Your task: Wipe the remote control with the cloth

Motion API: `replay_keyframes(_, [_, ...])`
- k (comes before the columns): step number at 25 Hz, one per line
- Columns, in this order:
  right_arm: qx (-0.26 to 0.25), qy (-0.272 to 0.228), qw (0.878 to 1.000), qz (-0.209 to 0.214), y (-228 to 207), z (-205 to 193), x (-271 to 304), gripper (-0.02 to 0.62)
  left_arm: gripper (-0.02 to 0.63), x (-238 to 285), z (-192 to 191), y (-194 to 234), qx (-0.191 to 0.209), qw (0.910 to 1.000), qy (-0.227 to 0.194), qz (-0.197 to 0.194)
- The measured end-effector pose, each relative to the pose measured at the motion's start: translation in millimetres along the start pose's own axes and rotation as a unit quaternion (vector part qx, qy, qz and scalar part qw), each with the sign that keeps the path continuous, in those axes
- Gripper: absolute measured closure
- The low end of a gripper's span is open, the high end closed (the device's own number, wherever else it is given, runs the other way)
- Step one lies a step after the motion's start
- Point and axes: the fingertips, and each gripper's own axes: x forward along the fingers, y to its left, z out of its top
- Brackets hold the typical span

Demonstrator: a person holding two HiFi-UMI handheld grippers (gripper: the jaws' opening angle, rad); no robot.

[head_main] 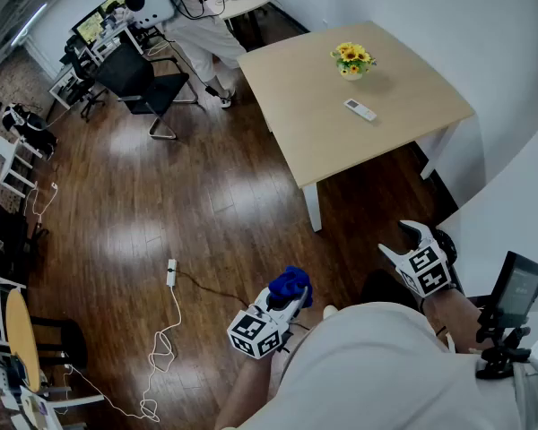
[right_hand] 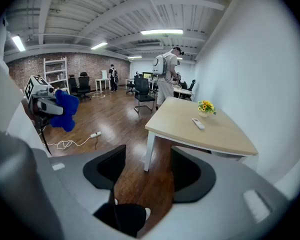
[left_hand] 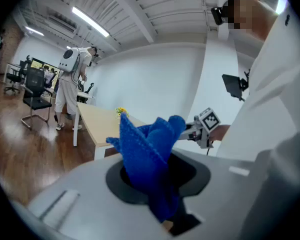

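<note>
A white remote control lies on the light wooden table, close to a small pot of yellow flowers; the right gripper view shows the remote control far ahead. My left gripper is shut on a bunched blue cloth, held low over the wooden floor, well short of the table. The cloth fills the space between the jaws in the left gripper view. My right gripper is open and holds nothing, hanging near the table's near corner.
A white power strip with a trailing cable lies on the floor to the left. A black office chair and a person in white stand beyond the table's far left corner. A white wall runs along the right.
</note>
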Motion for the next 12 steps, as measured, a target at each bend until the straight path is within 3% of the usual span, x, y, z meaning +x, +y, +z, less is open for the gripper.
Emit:
replay_keyframes(10, [0.013, 0.005, 1.0, 0.007, 7.9, 1.3, -2.7, 0.313, 0.495, -11.2, 16.7, -3.5, -0.001, 0.9999, 0.012, 0.003])
replay_keyframes(12, [0.014, 0.0, 1.0, 0.016, -14.7, 9.2, 18.1, 0.313, 0.495, 12.0, 17.3, 11.2, 0.001, 0.9999, 0.016, 0.006])
